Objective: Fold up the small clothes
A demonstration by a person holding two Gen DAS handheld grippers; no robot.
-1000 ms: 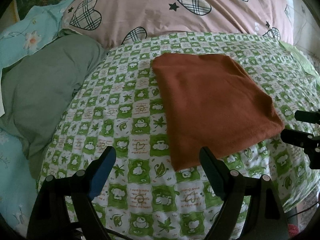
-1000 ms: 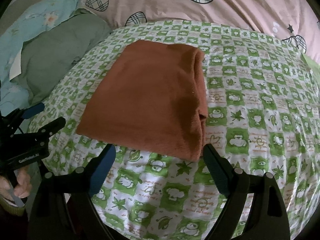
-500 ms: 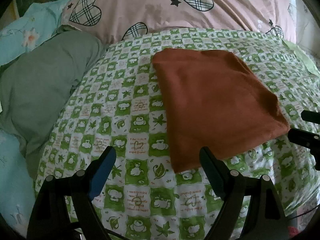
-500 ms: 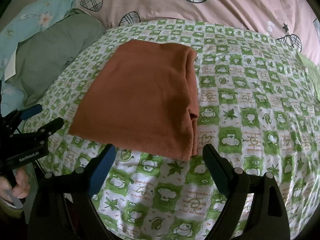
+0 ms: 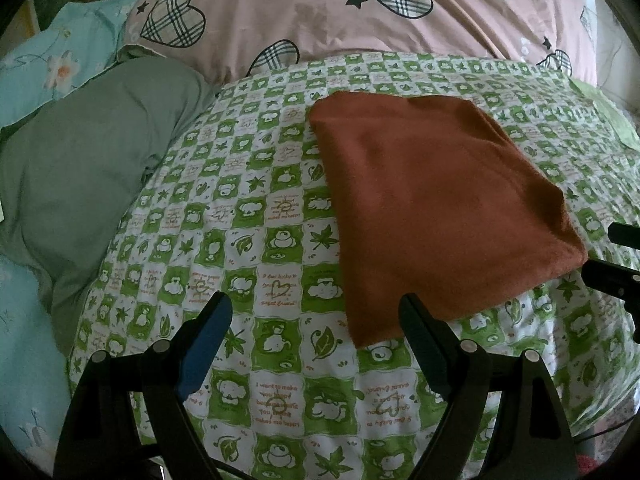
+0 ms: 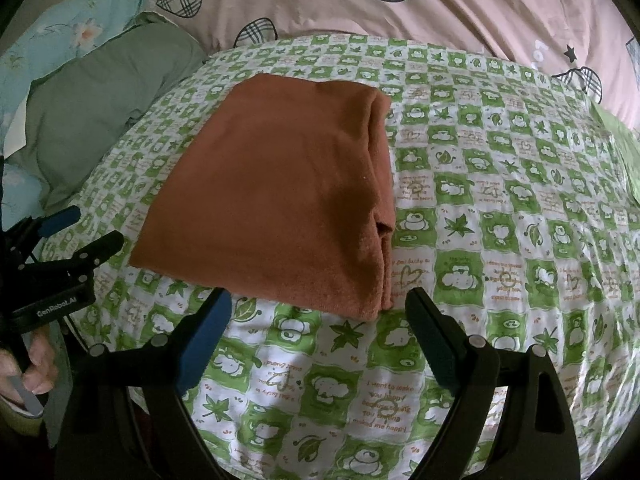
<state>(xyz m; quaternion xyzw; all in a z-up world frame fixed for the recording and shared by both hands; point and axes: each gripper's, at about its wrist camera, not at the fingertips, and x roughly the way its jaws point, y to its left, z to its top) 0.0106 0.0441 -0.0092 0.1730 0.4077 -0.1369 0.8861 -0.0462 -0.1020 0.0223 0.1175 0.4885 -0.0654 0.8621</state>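
A rust-orange cloth (image 5: 436,208) lies folded into a flat rectangle on the green-and-white checked bedsheet (image 5: 248,240). In the right wrist view the cloth (image 6: 280,204) shows its stacked folded edges along its right side. My left gripper (image 5: 316,312) is open and empty, just short of the cloth's near left corner. My right gripper (image 6: 320,308) is open and empty, just short of the cloth's near right corner. Each gripper shows at the edge of the other's view, the right one (image 5: 612,264) and the left one (image 6: 68,240).
A pink duvet with plaid hearts (image 5: 360,12) is piled behind the sheet. A grey-green pillow (image 5: 80,168) and light blue floral bedding (image 5: 52,64) lie to the left. The sheet drops off at the near edge.
Both grippers have drawn back slightly from the cloth and stayed open. The cloth has not moved.
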